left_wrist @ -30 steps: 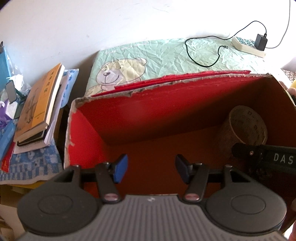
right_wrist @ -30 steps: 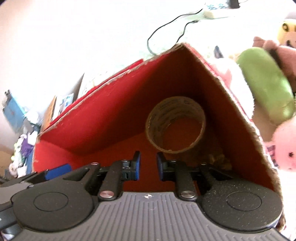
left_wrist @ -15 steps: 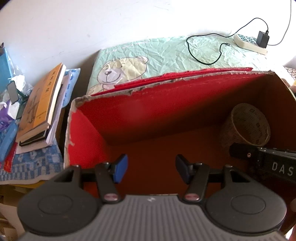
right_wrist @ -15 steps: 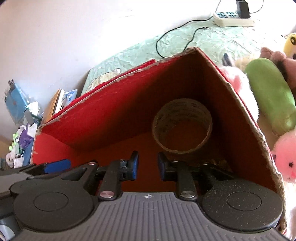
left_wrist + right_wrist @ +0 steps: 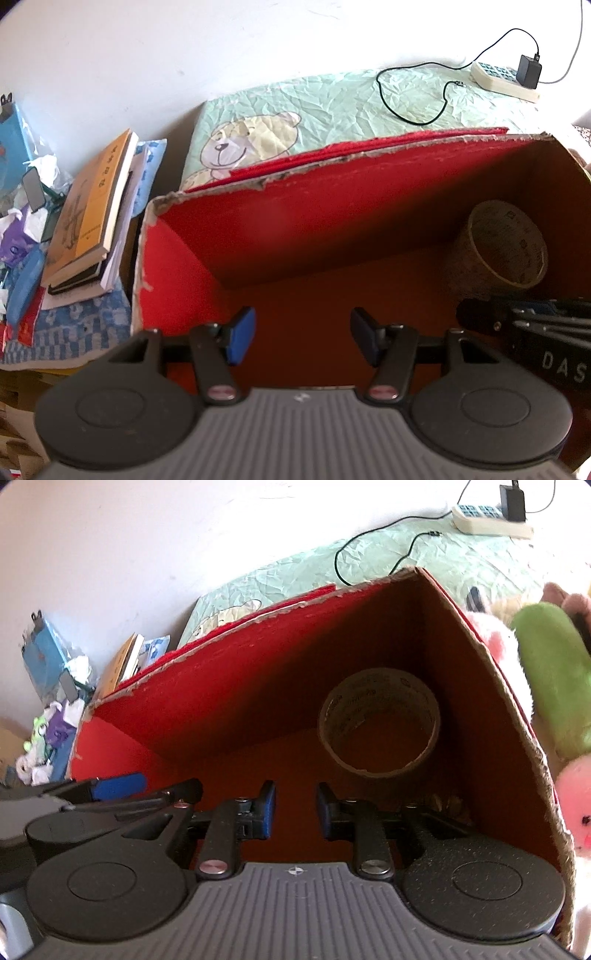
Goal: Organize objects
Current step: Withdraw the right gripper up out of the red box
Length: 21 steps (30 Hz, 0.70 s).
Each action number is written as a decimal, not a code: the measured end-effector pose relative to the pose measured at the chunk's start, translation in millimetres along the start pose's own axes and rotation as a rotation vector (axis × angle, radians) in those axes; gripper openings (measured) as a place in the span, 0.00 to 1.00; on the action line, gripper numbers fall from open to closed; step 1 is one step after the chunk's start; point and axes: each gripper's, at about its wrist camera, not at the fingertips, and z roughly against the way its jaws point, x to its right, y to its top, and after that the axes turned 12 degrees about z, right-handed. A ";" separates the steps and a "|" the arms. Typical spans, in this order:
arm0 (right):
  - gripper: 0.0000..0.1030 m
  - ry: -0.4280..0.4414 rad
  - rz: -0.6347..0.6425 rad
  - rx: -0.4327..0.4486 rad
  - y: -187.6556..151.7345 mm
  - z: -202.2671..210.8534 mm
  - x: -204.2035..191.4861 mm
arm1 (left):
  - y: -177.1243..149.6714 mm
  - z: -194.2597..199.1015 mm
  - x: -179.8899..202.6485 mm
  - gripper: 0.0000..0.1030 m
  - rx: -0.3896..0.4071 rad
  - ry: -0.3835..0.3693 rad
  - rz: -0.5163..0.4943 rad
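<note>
The right claw (image 5: pixel 291 810) hangs inside the red box (image 5: pixel 229 709) with its blue pads a small way apart and nothing between them. The last two readings of its opening barely differ, so I would not call it moving. The left claw (image 5: pixel 301 338) stands about half open, also empty, over the bare box floor. The tape roll (image 5: pixel 380 727), the task's thing here, lies in the box's far right corner, just ahead of the right claw and clear of its pads.

Risks, as I judge them: the two claws share one box and sit close, the right one showing at the edge of the left view, so a careless lift could knock them together or catch the box wall. The torn cardboard rim (image 5: pixel 332 162) looks weak and could snag a finger and drag or tip the box. The roll is round and seems tilted against the walls, so a nudge could set it rolling. Something small and brownish (image 5: pixel 447 803) lies near the right claw; I cannot tell what.

The box is corrugated card, matte red inside, raw and frayed at the edges. The roll is a brown printed ring with a hollow core. Outside, soft plush toys (image 5: pixel 546 672) crowd the right wall on a crinkled green sheet (image 5: pixel 332 99), a cable (image 5: pixel 413 99) runs to a power strip (image 5: pixel 498 75), and books (image 5: pixel 92 214) are stacked at the left.
</note>
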 end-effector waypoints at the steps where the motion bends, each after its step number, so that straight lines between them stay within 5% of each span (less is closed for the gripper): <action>1: 0.25 -0.003 0.001 0.004 -0.5 2.1 0.0 | -0.2 0.4 0.5 0.60 0.002 0.005 -0.001; 4: 0.25 -0.003 0.006 0.033 -3.3 15.4 3.2 | -1.3 6.7 1.8 0.59 0.015 0.025 0.006; 7: 0.25 -0.001 0.023 0.070 -5.8 30.7 5.7 | -4.5 25.4 3.0 0.70 0.064 0.026 0.027; 18: 0.26 0.035 0.092 0.141 -21.7 63.6 11.7 | -25.3 70.8 20.7 0.70 0.097 0.035 0.032; 21: 0.36 0.045 0.111 0.171 -27.7 76.0 13.5 | -31.5 86.0 27.5 0.70 0.111 0.045 0.030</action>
